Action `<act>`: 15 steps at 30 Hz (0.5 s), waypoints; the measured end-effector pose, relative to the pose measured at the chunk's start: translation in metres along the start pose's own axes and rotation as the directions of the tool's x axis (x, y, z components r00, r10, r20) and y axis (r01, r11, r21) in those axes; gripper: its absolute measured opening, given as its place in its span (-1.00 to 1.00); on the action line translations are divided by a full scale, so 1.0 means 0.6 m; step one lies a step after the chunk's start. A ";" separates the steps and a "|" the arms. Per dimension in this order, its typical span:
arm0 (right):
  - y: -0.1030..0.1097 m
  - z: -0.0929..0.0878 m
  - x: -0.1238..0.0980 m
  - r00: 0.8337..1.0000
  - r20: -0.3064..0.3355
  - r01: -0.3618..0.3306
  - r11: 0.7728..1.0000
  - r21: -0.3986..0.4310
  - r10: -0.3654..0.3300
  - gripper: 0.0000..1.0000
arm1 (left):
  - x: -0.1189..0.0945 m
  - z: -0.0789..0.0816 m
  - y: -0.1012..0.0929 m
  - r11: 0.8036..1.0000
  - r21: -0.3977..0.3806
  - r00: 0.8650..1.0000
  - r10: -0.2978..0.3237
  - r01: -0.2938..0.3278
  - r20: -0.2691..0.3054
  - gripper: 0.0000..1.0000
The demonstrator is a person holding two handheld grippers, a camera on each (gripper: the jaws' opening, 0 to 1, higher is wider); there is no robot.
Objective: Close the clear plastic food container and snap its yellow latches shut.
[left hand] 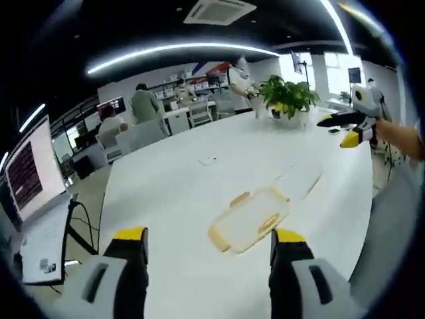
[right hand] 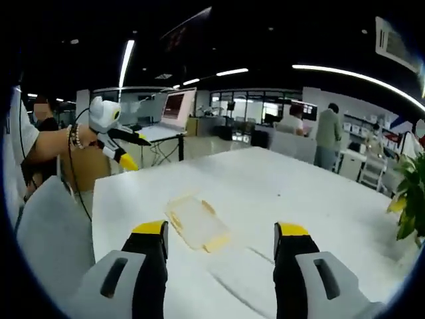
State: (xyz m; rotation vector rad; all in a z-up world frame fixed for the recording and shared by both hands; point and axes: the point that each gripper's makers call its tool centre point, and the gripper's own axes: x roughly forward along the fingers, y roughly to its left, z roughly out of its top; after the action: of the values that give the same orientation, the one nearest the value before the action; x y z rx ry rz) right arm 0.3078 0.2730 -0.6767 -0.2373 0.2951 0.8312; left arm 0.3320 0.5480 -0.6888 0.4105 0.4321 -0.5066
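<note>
A clear plastic lid with yellow latches (left hand: 251,219) lies flat on the white table (left hand: 179,193), just beyond my open left gripper (left hand: 210,236), whose jaws are empty. A faint clear container body (left hand: 299,181) rests beside the lid, farther off. In the right gripper view the same lid (right hand: 196,222) lies ahead of my open right gripper (right hand: 220,229), with the clear body (right hand: 242,274) nearer the jaws. A hand holds the right gripper (left hand: 340,131) above the table's right side. The left gripper (right hand: 136,151) hovers over the table's far left edge.
A potted plant (left hand: 289,98) stands at the table's far end. An open laptop (left hand: 33,179) sits on a stand to the left of the table. People sit and stand at desks (left hand: 143,106) in the background. Grey chair backs (right hand: 56,232) are close to the table.
</note>
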 end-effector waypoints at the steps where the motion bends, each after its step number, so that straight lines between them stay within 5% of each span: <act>1: 0.000 -0.002 0.008 1.000 -0.022 -0.014 1.000 -0.022 0.014 0.22 | 0.006 0.001 0.004 0.999 0.046 1.000 -0.002 0.003 -0.012 0.48; 3: 0.000 -0.009 0.026 0.996 -0.072 -0.047 0.997 -0.060 0.043 0.22 | 0.020 0.006 0.011 0.989 0.150 1.000 -0.001 0.004 -0.022 0.48; 5: 0.004 -0.007 0.041 0.994 -0.084 -0.081 0.991 -0.105 0.072 0.23 | 0.036 -0.010 0.000 0.973 0.210 0.992 -0.073 0.093 -0.102 0.25; 6: 0.007 -0.004 0.048 0.992 -0.086 -0.101 0.987 -0.124 0.090 0.23 | 0.043 -0.010 0.005 0.978 0.192 0.993 -0.062 0.081 -0.100 0.16; 8: 0.026 -0.003 0.066 0.981 -0.090 -0.182 0.974 -0.136 0.171 0.16 | 0.062 -0.022 -0.005 0.965 0.209 0.982 -0.130 0.157 -0.139 0.16; 9: 0.052 -0.017 0.069 0.949 -0.152 -0.293 0.951 -0.103 0.276 0.09 | 0.073 -0.031 -0.006 0.955 0.233 0.975 -0.147 0.183 -0.165 0.28; 11: 0.043 -0.042 0.084 0.933 -0.256 -0.283 0.956 -0.078 0.255 -0.04 | 0.091 -0.051 0.003 0.938 0.287 0.967 -0.135 0.196 -0.218 0.60; 13: 0.036 -0.062 0.098 0.912 -0.332 -0.292 0.949 -0.115 0.240 -0.08 | 0.105 -0.069 0.004 0.914 0.324 0.946 -0.153 0.246 -0.287 0.58; 15: 0.036 -0.071 0.115 0.898 -0.363 -0.330 0.926 -0.182 0.249 -0.09 | 0.117 -0.073 -0.003 0.896 0.334 0.935 -0.194 0.292 -0.296 0.46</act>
State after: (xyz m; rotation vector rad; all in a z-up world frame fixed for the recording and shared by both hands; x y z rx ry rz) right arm 0.3289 0.3210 -0.7424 -0.5753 0.5600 1.1280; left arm 0.3736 0.5412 -0.7599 0.8032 0.6449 -0.7929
